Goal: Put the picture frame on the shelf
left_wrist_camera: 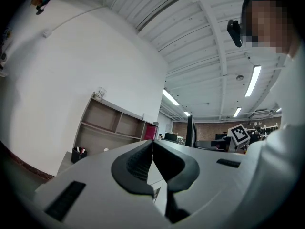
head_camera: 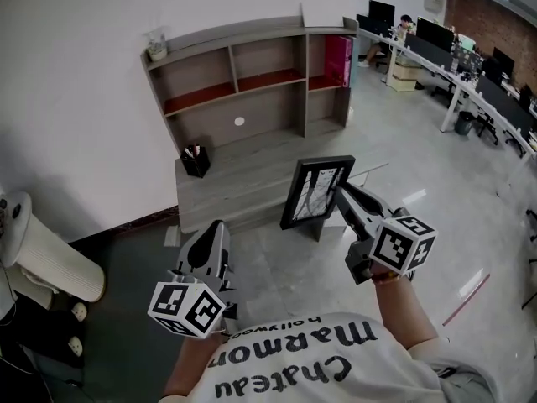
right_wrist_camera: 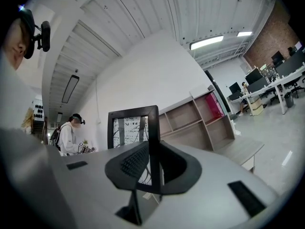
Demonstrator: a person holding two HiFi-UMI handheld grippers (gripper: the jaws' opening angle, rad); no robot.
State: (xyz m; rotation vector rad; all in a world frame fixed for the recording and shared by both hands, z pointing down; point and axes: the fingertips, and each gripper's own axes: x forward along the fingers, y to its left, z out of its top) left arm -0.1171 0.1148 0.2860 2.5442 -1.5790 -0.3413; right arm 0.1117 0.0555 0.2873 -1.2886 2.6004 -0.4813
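Head view, looking steeply down: the right gripper (head_camera: 342,190) is reaching toward the centre of the frame and is pinching the right-hand edge of the picture frame (head_camera: 317,191), a black-bordered frame with a pale print of dark lines, which is hanging upright in the air with a slight tilt. It is showing in front of the low grey cabinet (head_camera: 243,185) and well apart from the shelf (head_camera: 252,82), which is standing against the white wall at the upper centre. In the right gripper view, the 2 ribbed pads are pressing on the frame's black side bar from either side, near its lower end. The left gripper (head_camera: 216,227) is pointing upward at the lower left of the head view; in the left gripper view its fingers (left_wrist_camera: 138,161) are pressed together at the tips with nothing between them. A black pen holder (head_camera: 195,162) is sitting at the left end of the cabinet top, and a pink box (head_camera: 339,60) is occupying the shelf's upper right compartment (its other compartments are showing only bare boards). Desks with monitors (head_camera: 453,49) are filling the upper right corner.
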